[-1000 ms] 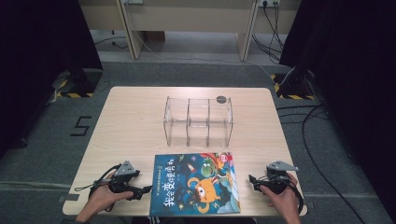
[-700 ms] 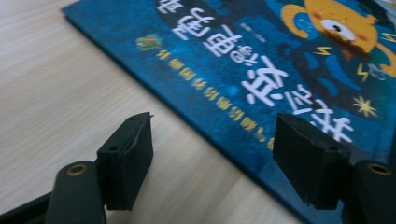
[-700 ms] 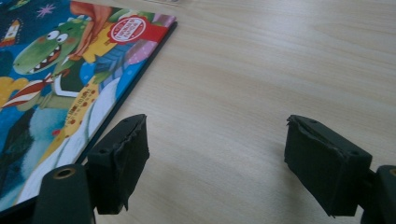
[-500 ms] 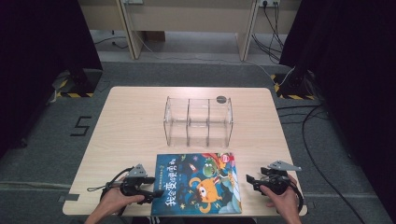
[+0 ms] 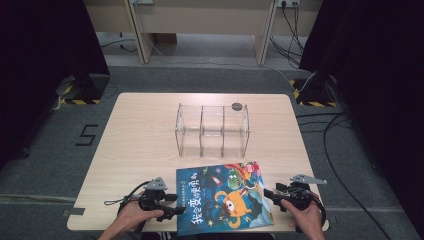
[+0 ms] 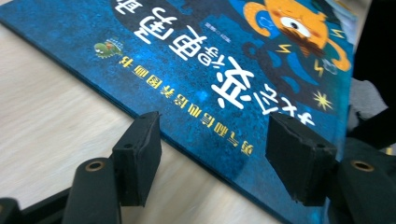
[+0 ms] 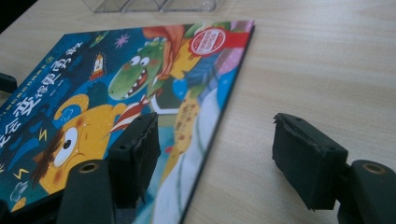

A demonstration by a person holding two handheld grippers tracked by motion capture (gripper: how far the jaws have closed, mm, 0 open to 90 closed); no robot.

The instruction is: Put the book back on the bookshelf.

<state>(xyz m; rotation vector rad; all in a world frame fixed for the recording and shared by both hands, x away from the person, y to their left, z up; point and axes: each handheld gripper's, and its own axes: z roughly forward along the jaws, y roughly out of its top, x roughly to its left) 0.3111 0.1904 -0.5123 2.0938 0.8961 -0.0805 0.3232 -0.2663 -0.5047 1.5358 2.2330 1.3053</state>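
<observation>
Clear three-compartment organizer (image 5: 212,129) seen standing behind picture book (image 5: 225,197), left gripper (image 5: 175,209) and right gripper (image 5: 270,194) laid level at opposite book edges, jaws half-open, just closing, straddling edges ungripped.

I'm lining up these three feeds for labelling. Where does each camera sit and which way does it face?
High view: above the near side, looking forward and down at the table; both forearms enter at the bottom.
Left gripper view: rides the left hand-held gripper, facing the picture book; its black jaws show.
Right gripper view: rides the right hand-held gripper, facing the book's opposite edge.
All share the book.
</observation>
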